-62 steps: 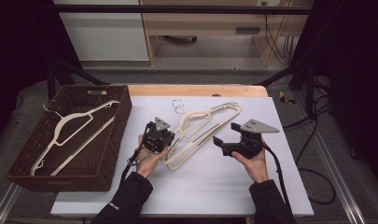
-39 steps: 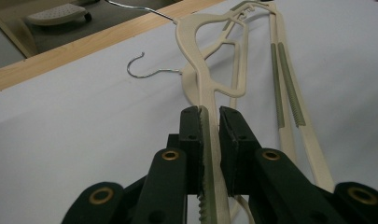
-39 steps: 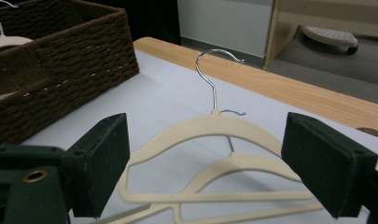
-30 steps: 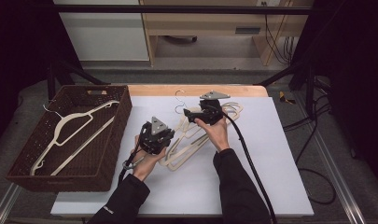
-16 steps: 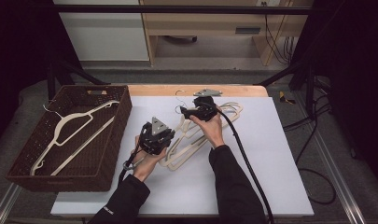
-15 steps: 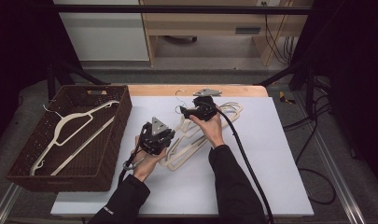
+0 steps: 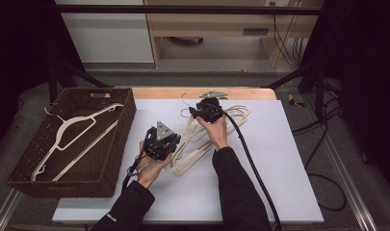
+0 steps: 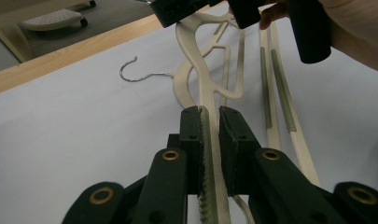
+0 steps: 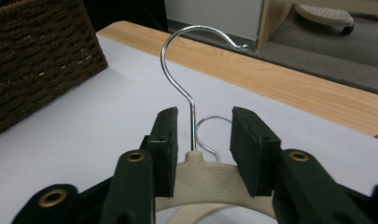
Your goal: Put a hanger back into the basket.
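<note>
Two cream hangers lie stacked on the white worktop point(image 7: 279, 159), right of the wicker basket point(image 7: 24, 168), which holds one more hanger point(image 7: 77, 137). The left tool point(image 8: 210, 126) is clenched on the ridged arm of the top hanger point(image 8: 200, 88). Farther right, the right tool point(image 9: 200, 140) straddles that hanger's neck below the wire hook point(image 9: 177, 60); its jaws have just been closing, pads not yet pressing.

Held hanger point(image 9: 210, 184): cream plastic, matt, faintly grainy, with a ridged anti-slip strip; hook point(image 9: 186, 60) was bright polished metal wire. Gripper pads point(image 9: 167, 140) were matt black rubber. Basket point(image 7: 62, 139) was dark brown woven wicker, rough. Table cover point(image 7: 279, 163) was smooth, matt white; edge point(image 7: 197, 93) was pale wood.
</note>
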{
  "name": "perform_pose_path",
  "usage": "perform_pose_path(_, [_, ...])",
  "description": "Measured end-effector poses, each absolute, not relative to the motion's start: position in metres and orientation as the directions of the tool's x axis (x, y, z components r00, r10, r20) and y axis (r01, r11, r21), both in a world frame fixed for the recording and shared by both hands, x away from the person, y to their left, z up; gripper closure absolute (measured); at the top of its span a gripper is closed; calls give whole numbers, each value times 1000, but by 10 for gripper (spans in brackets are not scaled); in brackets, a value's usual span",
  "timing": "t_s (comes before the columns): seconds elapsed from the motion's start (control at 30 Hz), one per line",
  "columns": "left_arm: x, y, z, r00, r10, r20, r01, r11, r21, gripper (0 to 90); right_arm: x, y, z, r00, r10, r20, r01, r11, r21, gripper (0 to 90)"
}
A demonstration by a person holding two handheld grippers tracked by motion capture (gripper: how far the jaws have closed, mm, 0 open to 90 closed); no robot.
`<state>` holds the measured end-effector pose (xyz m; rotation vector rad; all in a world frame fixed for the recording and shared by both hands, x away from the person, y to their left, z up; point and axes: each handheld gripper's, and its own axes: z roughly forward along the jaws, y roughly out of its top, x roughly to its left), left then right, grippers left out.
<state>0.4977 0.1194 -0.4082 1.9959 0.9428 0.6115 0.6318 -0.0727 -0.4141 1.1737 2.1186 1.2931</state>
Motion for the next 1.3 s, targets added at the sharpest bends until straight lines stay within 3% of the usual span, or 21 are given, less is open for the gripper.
perform_pose_path(0.3, [497, 120, -409, 602, 796, 68, 399, -374, 837, 797, 637, -60, -415, -588, 807, 62, 458, 269, 847, 823])
perform_pose_path(0.47, [496, 120, -410, 606, 793, 64, 403, -375, 835, 797, 639, -62, -415, -596, 798, 90, 471, 257, 844, 874])
perform_pose_path(1.0, [496, 127, -414, 625, 781, -4, 449, -355, 820, 786, 625, -70, -401, -648, 758, 75, 435, 288, 853, 894])
perform_pose_path(1.23, [503, 133, -398, 614, 788, -46, 446, -298, 844, 517, 609, -72, -398, -675, 737, 34, 381, 310, 871, 895])
perform_pose_path(1.3, [505, 128, -395, 635, 764, -117, 471, -263, 842, 451, 605, -73, -396, -685, 728, 33, 365, 304, 880, 895])
